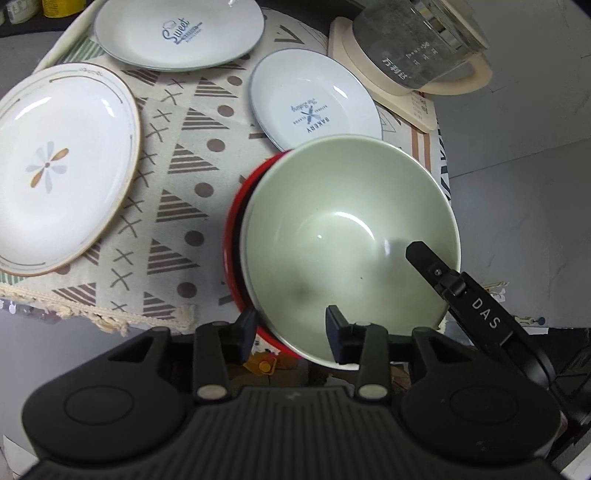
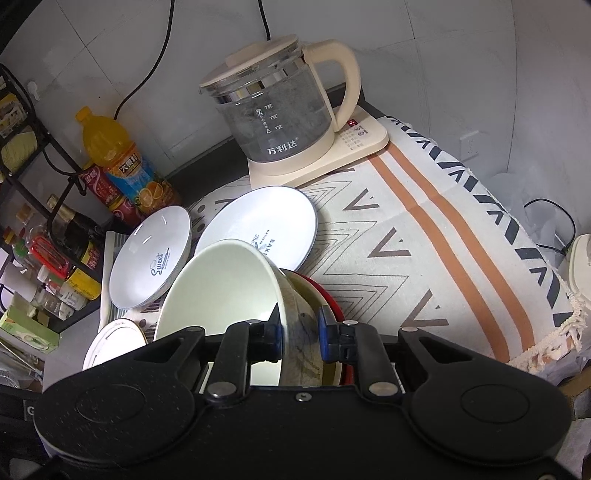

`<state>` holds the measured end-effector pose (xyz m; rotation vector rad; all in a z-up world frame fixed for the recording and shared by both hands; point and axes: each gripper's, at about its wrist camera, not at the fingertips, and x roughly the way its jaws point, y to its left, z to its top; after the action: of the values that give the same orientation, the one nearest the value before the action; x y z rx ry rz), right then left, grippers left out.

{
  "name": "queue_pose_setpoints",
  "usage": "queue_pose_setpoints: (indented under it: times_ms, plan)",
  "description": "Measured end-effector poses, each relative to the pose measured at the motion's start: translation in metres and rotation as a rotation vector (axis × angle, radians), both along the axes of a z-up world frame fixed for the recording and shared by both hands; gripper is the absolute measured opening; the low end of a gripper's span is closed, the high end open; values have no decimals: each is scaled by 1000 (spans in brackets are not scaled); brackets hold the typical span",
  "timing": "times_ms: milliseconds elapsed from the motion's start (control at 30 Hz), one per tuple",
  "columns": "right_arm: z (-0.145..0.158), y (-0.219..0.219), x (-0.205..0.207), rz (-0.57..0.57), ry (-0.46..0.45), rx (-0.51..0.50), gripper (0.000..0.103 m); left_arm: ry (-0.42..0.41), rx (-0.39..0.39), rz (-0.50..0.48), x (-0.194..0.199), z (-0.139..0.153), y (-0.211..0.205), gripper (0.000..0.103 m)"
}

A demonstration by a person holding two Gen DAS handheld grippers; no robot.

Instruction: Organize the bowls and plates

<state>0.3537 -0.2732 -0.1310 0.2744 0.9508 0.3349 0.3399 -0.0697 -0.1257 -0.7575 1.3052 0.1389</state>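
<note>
Jaws of right gripper (image 2: 299, 328) pinching the patterned wall of the pale green bowl (image 1: 343, 229), one finger inside, one outside. Jaws of left gripper (image 1: 291, 328) spread astride the near rims, outer finger beside the red bowl (image 1: 232, 236), inner finger within the green bowl, pads seemingly not pressing. Green bowl tilted, nested in the red bowl, both on the patterned cloth (image 1: 177, 177) near its fringed edge and that of the tabletop (image 2: 199, 177).

Likely hazards:
- Single-sided pinch on a glazed wall: risk of the bowl pivoting or slipping out and striking the red bowl.
- Spread left finger inside the rim: possible snag on any lift or shift.
- Red bowl loose underneath: liable to be dragged along, then dropped.
- Position close to the edge: fall to the floor after a slip.
- Bakery plate (image 1: 314, 103) just behind the bowls: chipping if the bowl swings rearward.

Legible writing:
- "DAS" on the right gripper's finger.
- "BAKERY" with smaller script on the nearer plate.
- "Sweet" on the farther plate (image 1: 177, 33).
- "万利达" on the glass kettle (image 2: 273, 110).
- Flower plate (image 1: 62, 166): small rim lettering, unreadable.
- Orange drink bottle (image 2: 118, 162): label too small to read.
</note>
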Motion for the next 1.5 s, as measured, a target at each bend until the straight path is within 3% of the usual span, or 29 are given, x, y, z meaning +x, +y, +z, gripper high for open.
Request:
queue_pose_setpoints:
  times_ms: [267, 433, 533, 667, 1000, 1100, 1167, 1233, 1500]
  plan:
    - [0, 1, 2, 2, -1, -38, 20, -8, 54, 27, 2, -2, 15, 39]
    - [12, 1, -4, 28, -48, -53, 22, -4, 79, 44, 5, -9, 25, 39]
    - [21, 1, -9, 47, -105, -73, 14, -5, 91, 55, 6, -13, 27, 39]
    - [19, -3, -8, 48, -103, -83, 5, -10, 96, 62, 4, -13, 29, 39]
    - [8, -3, -8, 22, -50, -99, 4, -39, 111, 63, -3, -3, 34, 46]
    - [13, -2, -11, 21, -56, -83, 11, -53, 127, 77, -8, 1, 39, 55]
    - [17, 2, -14, 38, -63, -83, 33, -61, 140, 83, -12, 5, 43, 60]
    - [20, 6, -17, 49, -63, -74, 43, -72, 146, 93, -17, 9, 47, 66]
    - [29, 24, -37, 96, -66, -48, 64, -98, 165, 161, -47, 18, 65, 84]
